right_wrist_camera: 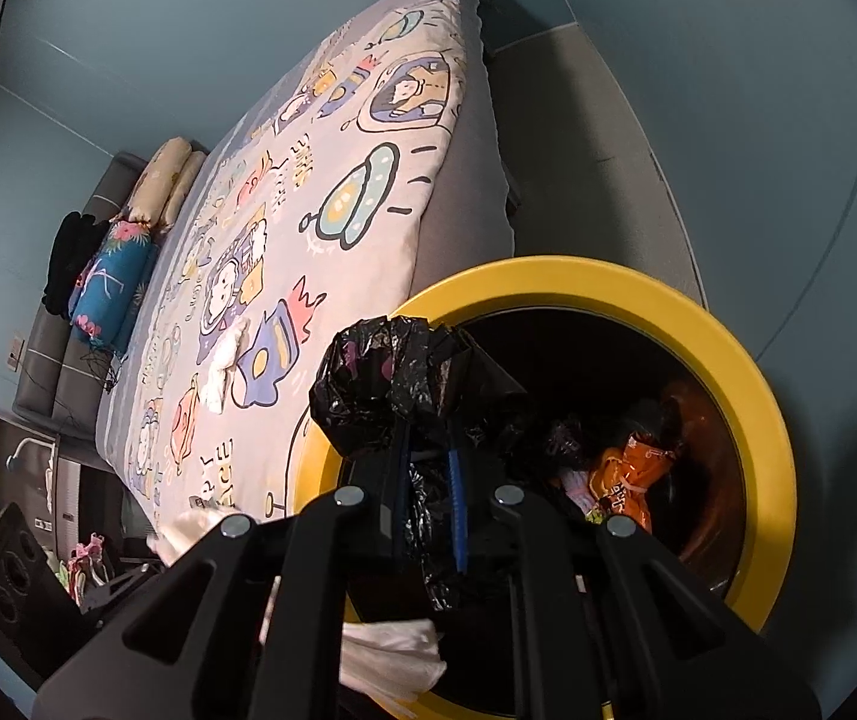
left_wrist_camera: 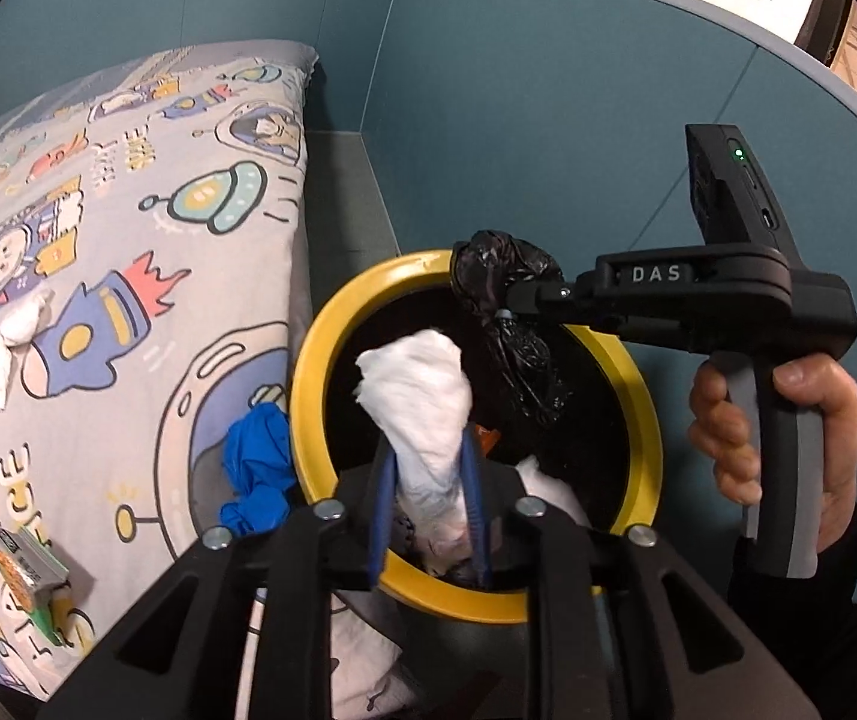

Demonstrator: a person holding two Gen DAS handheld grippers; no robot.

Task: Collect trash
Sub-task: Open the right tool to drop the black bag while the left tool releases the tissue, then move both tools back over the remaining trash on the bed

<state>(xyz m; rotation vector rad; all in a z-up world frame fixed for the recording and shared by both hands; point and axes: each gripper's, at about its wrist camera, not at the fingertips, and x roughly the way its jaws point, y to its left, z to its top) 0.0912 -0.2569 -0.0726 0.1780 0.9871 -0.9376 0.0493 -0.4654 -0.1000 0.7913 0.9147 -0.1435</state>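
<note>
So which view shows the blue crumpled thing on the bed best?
The left wrist view: the blue crumpled thing lies in plain sight at the bed's edge, beside the yellow bin rim. In the right wrist view I cannot find it; the gripper body likely hides it.

Teal walls (right_wrist_camera: 128, 30) enclosed a bed (right_wrist_camera: 320, 192) with a space-cartoon sheet; grey floor (right_wrist_camera: 578, 138) ran alongside it.
</note>
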